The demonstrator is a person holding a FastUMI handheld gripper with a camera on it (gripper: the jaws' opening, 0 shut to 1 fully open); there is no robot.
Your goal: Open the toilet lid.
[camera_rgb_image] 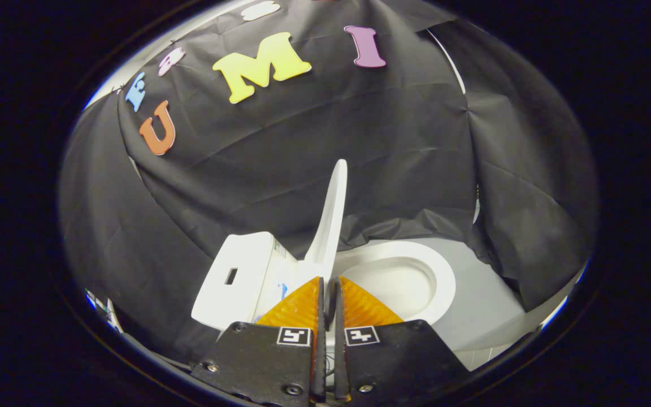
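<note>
- The gripper (330, 282) sits nearest, its two fingers drawn close together with only a thin slit between them; nothing is held between them, and the tips almost meet.
- Each finger (297, 308) carries a small square black-and-white marker (294, 336) on its dark mounting plate, one on the left and one on the right.
- Just ahead of the fingertips stands the white plastic toilet lid (330, 217), raised to upright and seen nearly edge-on, rising straight up from the tips. Whether the tips touch its lower edge cannot be told.
- To the right of the lid, just beyond the right finger, lies the white oval toilet seat (441, 282) with the open bowl (399, 285) inside it.
- To the left of the lid, beyond the left finger, is the white boxy tank unit (235, 277) with a small dark rectangular slot (231, 276) in its top.
- A pale grey floor (484, 305) spreads to the right of the seat.
- Farthest off, creased black cloth (325, 135) hangs behind and around the toilet as the booth's wall.
</note>
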